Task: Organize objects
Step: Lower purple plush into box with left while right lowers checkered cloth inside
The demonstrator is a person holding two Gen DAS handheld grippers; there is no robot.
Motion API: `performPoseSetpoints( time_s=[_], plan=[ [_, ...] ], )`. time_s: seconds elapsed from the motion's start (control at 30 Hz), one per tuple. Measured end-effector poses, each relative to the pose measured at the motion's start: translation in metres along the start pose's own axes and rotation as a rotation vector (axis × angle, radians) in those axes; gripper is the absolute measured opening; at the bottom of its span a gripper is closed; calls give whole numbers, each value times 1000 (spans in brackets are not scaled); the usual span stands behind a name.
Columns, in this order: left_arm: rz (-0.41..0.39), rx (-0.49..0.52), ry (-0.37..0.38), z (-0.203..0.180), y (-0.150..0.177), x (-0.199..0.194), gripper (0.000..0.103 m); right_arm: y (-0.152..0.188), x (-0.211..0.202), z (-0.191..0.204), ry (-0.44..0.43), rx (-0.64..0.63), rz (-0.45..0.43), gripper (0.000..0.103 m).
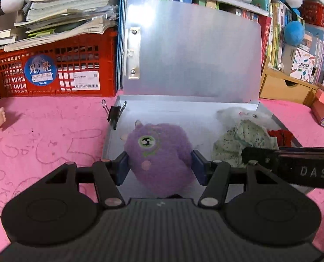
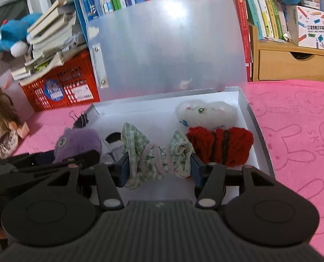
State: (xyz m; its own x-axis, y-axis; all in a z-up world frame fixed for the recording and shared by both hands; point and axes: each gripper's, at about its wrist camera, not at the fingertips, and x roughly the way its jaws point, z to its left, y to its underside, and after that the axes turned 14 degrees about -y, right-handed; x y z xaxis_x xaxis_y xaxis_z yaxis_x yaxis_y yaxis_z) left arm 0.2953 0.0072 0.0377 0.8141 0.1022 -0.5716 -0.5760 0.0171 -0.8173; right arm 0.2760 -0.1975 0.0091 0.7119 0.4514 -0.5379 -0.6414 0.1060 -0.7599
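A pink bunny-print cloth (image 2: 292,131) covers the table. Low and central in its view, the left gripper (image 1: 160,166) is clamped on a purple plush (image 1: 159,152) over the open white box (image 1: 153,111). The right gripper (image 2: 159,166) pinches a green patterned cloth (image 2: 155,157) above the same box. Beyond lie a red knit piece (image 2: 220,146) and a white plush (image 2: 205,111); a red crate (image 1: 52,69) stands upper left.

A pink bunny-print cloth (image 2: 292,131) carries an open white box (image 2: 247,107), a red crate (image 2: 59,87) and a doll (image 2: 0,131).
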Motion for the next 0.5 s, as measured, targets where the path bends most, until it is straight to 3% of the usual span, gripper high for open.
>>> performPoseSetpoints(
  time_s=[0.5],
  plan=[
    [50,45,-14,-2,8,14,64,8,11,-1,3,-8,38,58]
  ],
)
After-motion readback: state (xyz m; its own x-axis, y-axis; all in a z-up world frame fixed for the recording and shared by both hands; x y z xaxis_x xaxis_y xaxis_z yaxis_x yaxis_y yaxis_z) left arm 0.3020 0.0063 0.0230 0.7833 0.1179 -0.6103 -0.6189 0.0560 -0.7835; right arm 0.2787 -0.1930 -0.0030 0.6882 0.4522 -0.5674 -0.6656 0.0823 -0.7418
